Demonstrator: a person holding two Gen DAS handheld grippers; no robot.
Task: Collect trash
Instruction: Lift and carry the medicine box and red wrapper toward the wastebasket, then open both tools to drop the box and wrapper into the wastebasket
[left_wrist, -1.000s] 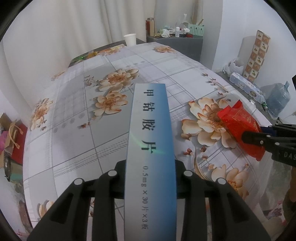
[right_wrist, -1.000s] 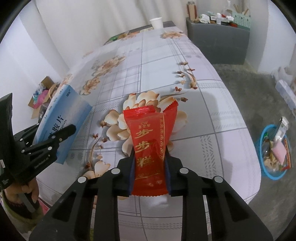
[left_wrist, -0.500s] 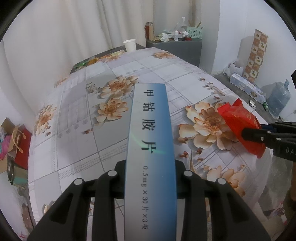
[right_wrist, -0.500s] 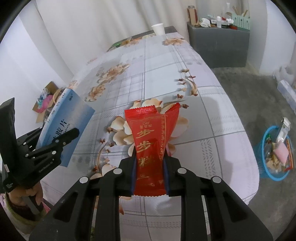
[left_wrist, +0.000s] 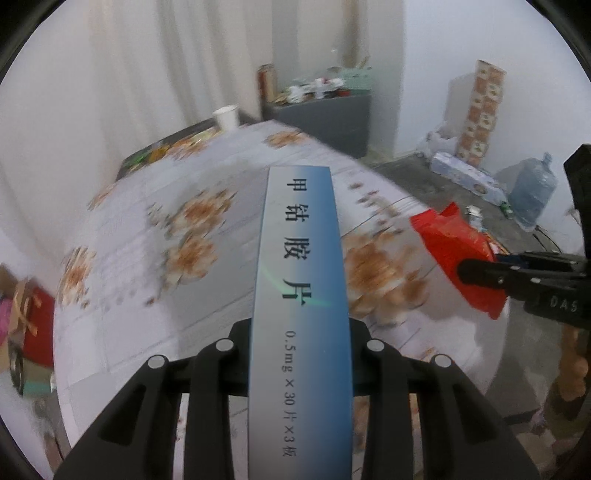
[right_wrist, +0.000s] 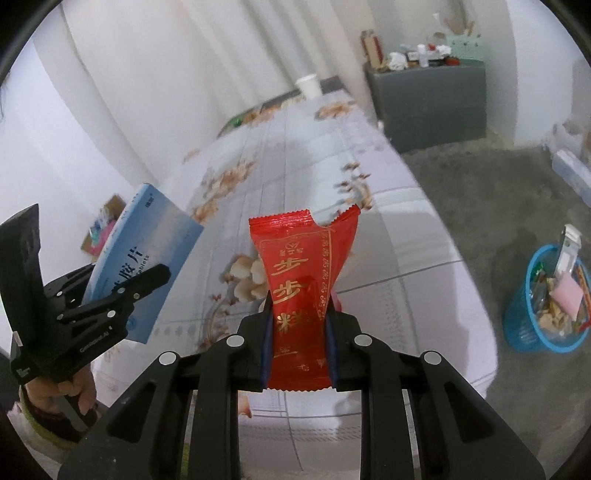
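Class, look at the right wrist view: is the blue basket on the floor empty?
No. The blue basket already holds a heap of wrappers and other trash.

The medicine box (left_wrist: 301, 295) was blue fading to pale grey, with dark lettering. The snack wrapper (right_wrist: 301, 295) was glossy red with gold characters. The tablecloth (right_wrist: 295, 177) was pale grey, checked, with orange-and-cream flowers. The waste basket (right_wrist: 524, 325) was bright blue; the paper cup (left_wrist: 226, 116) white.
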